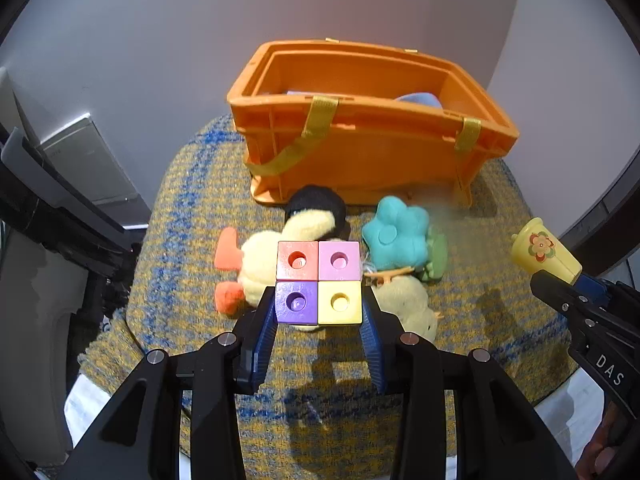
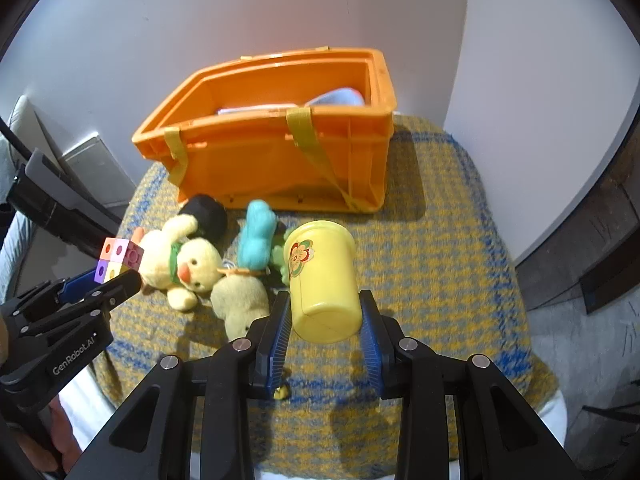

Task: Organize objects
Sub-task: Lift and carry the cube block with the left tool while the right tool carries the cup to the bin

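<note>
My left gripper (image 1: 319, 308) is shut on a block of four coloured cubes (image 1: 319, 282), red, pink, purple and yellow, held above the table. My right gripper (image 2: 325, 318) is shut on a yellow cup (image 2: 323, 280) with a flower sticker, held on its side. An orange crate (image 1: 360, 120) with yellow straps stands at the back and holds a blue item (image 2: 340, 98). In front of it lie a yellow plush duck (image 2: 180, 268), a black ball (image 2: 206, 212), a teal plush flower (image 1: 396, 232) and a second yellowish plush (image 2: 240, 304).
The table wears a yellow and blue woven cloth (image 2: 432, 264). A white wall stands behind the crate. A grey panel (image 1: 86, 160) and dark equipment are at the left. The floor (image 2: 592, 344) drops off to the right.
</note>
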Demonstrator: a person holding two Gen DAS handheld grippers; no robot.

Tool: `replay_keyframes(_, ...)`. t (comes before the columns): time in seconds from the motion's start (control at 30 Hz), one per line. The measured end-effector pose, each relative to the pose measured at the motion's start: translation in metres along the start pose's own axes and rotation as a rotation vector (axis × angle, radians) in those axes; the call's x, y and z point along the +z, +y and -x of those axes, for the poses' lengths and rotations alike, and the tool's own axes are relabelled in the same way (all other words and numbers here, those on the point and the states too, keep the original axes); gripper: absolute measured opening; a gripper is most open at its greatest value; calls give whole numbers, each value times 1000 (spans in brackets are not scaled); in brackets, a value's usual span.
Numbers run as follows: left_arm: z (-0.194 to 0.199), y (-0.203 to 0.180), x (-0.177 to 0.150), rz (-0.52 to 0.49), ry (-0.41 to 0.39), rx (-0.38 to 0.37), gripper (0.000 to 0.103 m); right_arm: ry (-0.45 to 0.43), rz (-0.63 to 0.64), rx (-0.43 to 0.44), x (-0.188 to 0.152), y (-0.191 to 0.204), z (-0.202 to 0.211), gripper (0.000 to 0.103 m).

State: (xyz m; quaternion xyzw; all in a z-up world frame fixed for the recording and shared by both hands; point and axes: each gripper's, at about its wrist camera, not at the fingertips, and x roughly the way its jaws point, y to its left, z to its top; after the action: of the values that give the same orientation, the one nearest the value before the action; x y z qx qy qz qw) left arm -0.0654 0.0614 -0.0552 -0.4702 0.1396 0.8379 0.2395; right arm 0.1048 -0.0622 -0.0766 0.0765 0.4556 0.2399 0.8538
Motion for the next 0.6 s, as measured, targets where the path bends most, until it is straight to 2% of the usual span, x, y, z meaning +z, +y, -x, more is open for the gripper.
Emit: replay_keyframes(0.6, 17, 1, 62, -42, -85, -3, 39, -121, -6, -33, 59, 6, 21, 33)
